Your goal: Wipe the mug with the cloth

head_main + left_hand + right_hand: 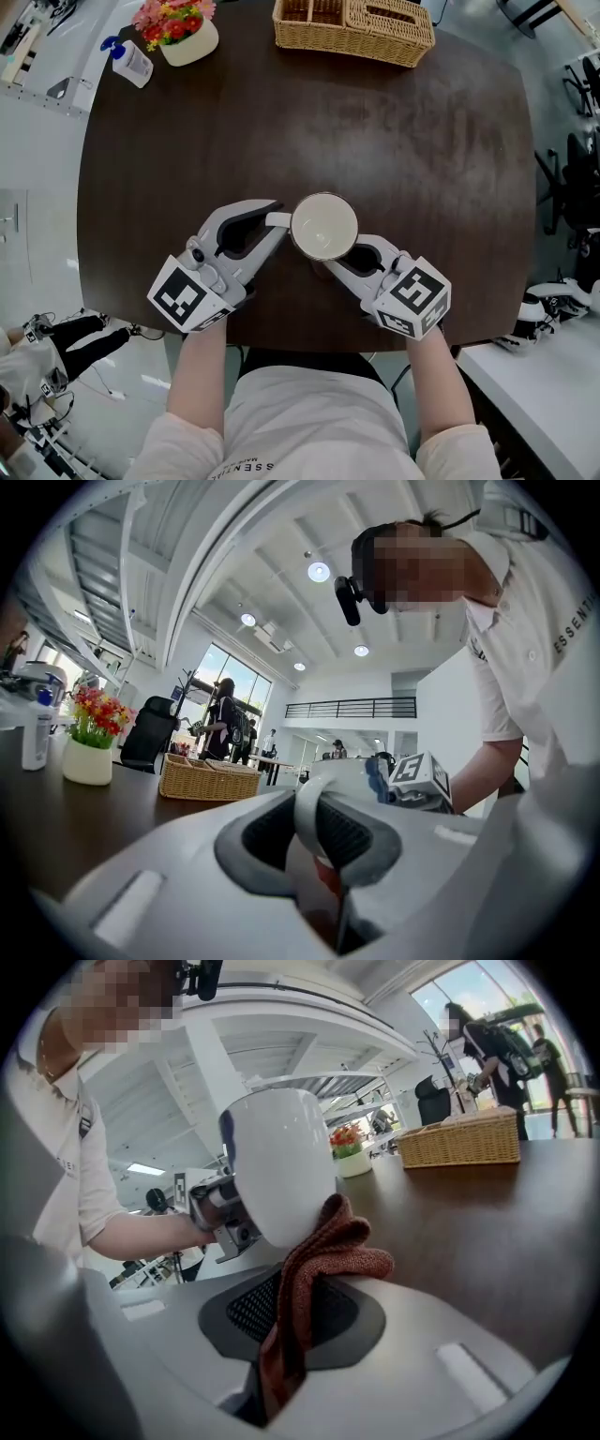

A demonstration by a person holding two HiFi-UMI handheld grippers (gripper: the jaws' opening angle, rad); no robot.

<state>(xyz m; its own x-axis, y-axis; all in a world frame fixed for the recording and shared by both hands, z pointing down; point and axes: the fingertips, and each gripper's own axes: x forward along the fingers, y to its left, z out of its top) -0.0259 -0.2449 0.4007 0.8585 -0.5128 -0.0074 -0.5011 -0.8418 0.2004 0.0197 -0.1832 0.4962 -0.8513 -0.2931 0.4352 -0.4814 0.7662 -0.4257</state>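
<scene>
A white mug (323, 225) is held over the near middle of the dark table (431, 159), its open mouth facing up in the head view. My left gripper (277, 221) comes in from the left and is shut on the mug's handle (307, 819), which runs between the two pads. My right gripper (343, 262) is on the mug's near right side. It is shut on a reddish-brown cloth (314, 1260). In the right gripper view the bunched cloth presses against the lower side of the mug (281, 1166). The mug hides most of the cloth in the head view.
A wicker basket (354, 28) stands at the table's far edge. A white pot of flowers (183, 36) and a small pump bottle (131, 64) are at the far left corner. The table's near edge runs just below both grippers.
</scene>
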